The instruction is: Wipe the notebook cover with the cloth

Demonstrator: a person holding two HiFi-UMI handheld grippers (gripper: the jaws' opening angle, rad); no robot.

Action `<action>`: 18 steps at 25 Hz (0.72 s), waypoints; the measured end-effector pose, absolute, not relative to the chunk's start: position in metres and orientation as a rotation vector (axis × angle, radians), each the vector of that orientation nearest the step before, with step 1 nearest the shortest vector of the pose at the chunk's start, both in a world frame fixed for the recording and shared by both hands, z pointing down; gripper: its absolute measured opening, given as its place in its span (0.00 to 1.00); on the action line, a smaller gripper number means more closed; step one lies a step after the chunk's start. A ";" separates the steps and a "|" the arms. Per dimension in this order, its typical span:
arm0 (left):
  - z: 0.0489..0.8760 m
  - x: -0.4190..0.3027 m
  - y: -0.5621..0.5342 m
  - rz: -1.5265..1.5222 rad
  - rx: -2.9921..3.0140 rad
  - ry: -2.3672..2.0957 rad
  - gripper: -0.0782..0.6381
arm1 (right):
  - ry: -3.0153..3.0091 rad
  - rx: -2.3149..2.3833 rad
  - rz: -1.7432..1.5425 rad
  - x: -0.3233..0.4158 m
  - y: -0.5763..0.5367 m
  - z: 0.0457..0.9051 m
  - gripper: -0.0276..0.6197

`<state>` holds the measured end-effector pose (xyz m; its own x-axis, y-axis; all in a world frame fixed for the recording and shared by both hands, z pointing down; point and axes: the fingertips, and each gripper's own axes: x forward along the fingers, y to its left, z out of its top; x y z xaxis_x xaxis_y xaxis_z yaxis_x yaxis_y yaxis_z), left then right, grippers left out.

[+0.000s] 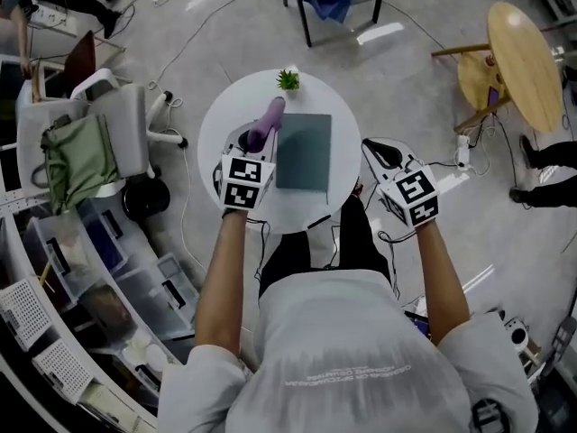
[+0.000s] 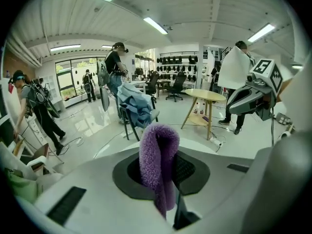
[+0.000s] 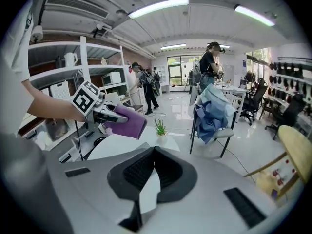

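well, both forearms reach straight out from the body, elbows nearly straight, with one gripper in each hand, over the round white table [image 1: 216, 133]. the left gripper [image 1: 257, 141] is held level and raised above the table top, and its jaws are clamped on the purple cloth [image 1: 269, 118]. the cloth is folded over, sticks out past the jaw tips and droops a little. the right gripper [image 1: 378, 150] sits at the table's far edge from the left one, at about the same reach. its jaws are pressed together at the tips with nothing between them. the dark teal notebook [image 1: 304, 152] lies flat and closed on the table, between the two grippers and just beside the left one. the cloth hangs by the notebook's near-left corner, and i cannot tell if it touches the cover. counted up: two grippers, one cloth, one notebook, one table, and one small potted plant [image 1: 288, 80] standing beyond the cloth at the table's far rim.
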<state>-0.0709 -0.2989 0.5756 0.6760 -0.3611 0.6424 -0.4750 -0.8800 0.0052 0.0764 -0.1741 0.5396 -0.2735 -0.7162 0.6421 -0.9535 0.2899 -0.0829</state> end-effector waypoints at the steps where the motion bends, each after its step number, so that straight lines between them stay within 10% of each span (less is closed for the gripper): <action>1: 0.581 -0.071 -0.301 0.984 2.722 -0.664 0.19 | -2.054 1.505 0.636 0.074 -0.173 0.542 0.05; 18: 0.720 -0.040 -0.298 1.322 2.691 -0.421 0.19 | -2.040 1.512 0.765 0.039 -0.153 0.590 0.05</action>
